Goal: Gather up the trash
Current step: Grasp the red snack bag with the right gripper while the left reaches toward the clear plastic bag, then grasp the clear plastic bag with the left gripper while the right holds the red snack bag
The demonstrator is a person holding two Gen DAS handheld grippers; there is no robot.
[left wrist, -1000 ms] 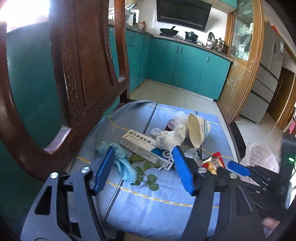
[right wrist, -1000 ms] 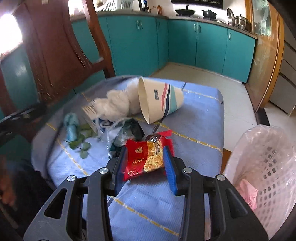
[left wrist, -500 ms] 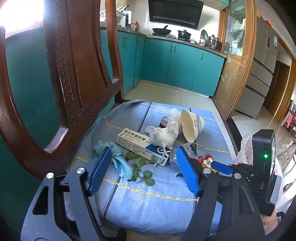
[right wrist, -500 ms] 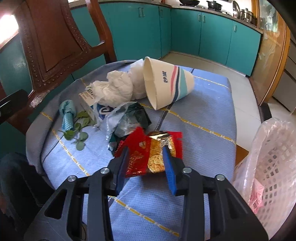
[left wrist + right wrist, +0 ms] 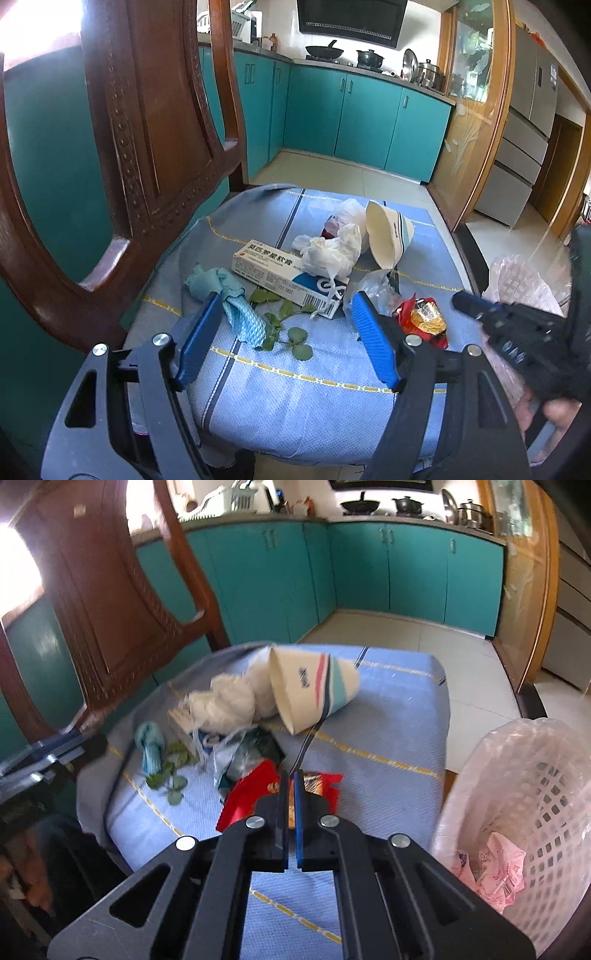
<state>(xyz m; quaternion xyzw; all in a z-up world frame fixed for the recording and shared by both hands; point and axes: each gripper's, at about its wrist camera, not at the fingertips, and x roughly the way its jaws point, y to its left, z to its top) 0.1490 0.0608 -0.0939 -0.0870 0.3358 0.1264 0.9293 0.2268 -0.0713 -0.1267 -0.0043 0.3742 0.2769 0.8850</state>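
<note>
Trash lies on a chair seat under a blue cloth (image 5: 295,398): a tipped paper cup (image 5: 314,686), a crumpled white bag (image 5: 225,705), a medicine box (image 5: 273,269), a teal rag (image 5: 229,295), green leaves (image 5: 288,332) and a clear wrapper (image 5: 247,753). My right gripper (image 5: 290,775) is shut on a red snack wrapper (image 5: 251,794), pinching it at the seat's near edge. My left gripper (image 5: 286,299) hovers open above the leaves and the rag, with nothing held. In the left wrist view the right gripper (image 5: 461,301) shows at the right, beside the snack wrapper (image 5: 424,317).
A white mesh bin with a pink liner (image 5: 535,782) stands on the floor right of the seat, with pink trash (image 5: 491,871) in it. The carved wooden chair back (image 5: 147,147) rises at the left. Teal kitchen cabinets (image 5: 406,572) line the far wall.
The right gripper's jaws have closed from around the red snack wrapper to a tight pinch on it. The left gripper has stayed open over the leaves.
</note>
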